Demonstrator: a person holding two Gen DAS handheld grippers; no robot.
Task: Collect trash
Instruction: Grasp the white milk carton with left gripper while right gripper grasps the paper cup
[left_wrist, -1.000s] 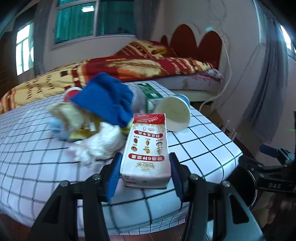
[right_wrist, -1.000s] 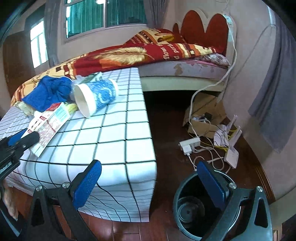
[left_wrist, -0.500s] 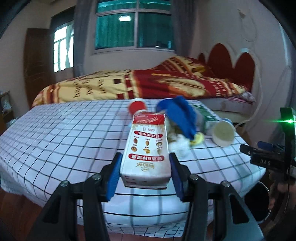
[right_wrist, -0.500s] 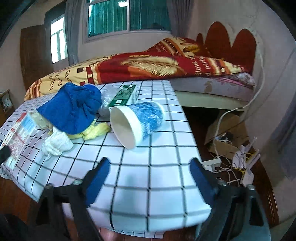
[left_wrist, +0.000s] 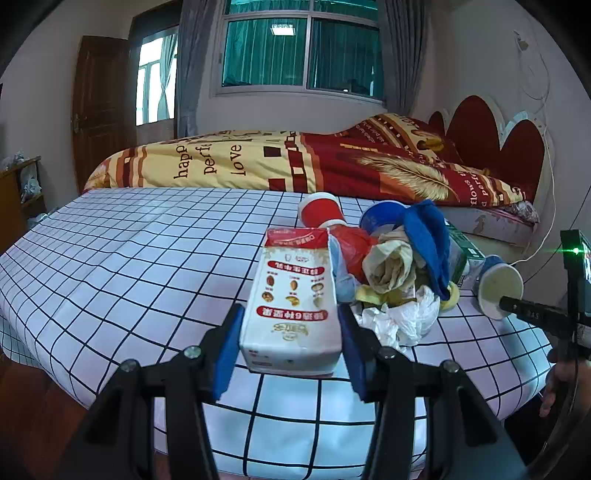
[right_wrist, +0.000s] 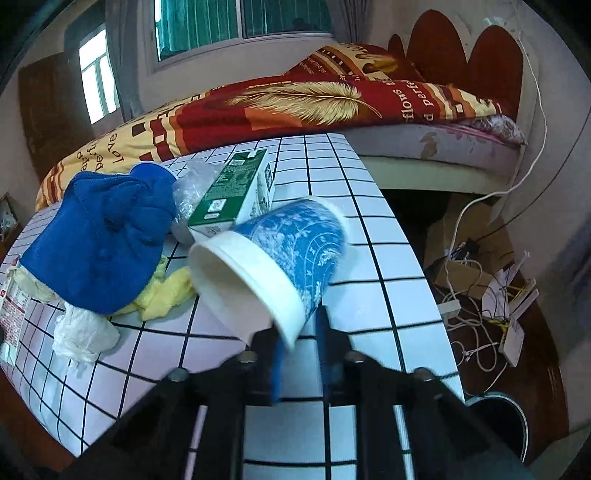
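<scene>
My left gripper (left_wrist: 291, 347) is shut on a white and red carton (left_wrist: 293, 299) and holds it over the checkered table (left_wrist: 110, 266). My right gripper (right_wrist: 299, 343) is shut on the rim of a blue paper cup (right_wrist: 273, 266) lying on its side; the cup also shows in the left wrist view (left_wrist: 498, 291). On the table lies a trash pile: a blue cloth (right_wrist: 99, 236), a green carton (right_wrist: 236, 192), yellow paper (right_wrist: 166, 291), white tissue (right_wrist: 81, 332), a red cup (left_wrist: 319, 212) and a red bag (left_wrist: 351, 247).
A black trash bin (right_wrist: 498, 424) stands on the floor right of the table. Cables and a power strip (right_wrist: 476, 306) lie on the floor beyond it. A bed with a red and yellow blanket (left_wrist: 295, 162) runs behind the table.
My right gripper has moved in on the blue cup and shut on its rim. My left gripper has drawn back and turned left with the carton still in it.
</scene>
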